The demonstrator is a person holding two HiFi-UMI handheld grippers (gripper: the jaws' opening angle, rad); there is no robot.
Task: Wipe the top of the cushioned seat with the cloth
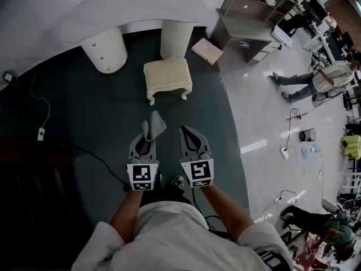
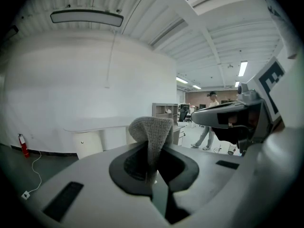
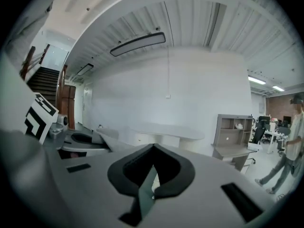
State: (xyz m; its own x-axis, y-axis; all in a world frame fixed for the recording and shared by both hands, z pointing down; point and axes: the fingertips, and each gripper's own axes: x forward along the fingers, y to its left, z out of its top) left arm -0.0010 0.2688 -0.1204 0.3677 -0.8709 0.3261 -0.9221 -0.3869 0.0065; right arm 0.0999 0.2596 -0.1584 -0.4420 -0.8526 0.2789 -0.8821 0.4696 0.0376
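Note:
A cream cushioned seat [image 1: 167, 78] with white curved legs stands on the dark teal floor ahead of me. My left gripper [image 1: 149, 135] is shut on a grey knitted cloth [image 1: 153, 124], which sticks up past its tips; the left gripper view shows the cloth [image 2: 152, 132] pinched between the jaws. My right gripper [image 1: 192, 136] is shut with nothing in it, its jaws [image 3: 153, 172] meeting on bare air. Both grippers are held side by side in the air, well short of the seat and above the floor.
A white curved counter [image 1: 121, 16] on round pedestals stands just behind the seat. A grey shelf desk [image 1: 248, 13] and a flat box [image 1: 207, 51] lie to the right. Cables [image 1: 42, 117] run on the floor at left. People stand at the far right.

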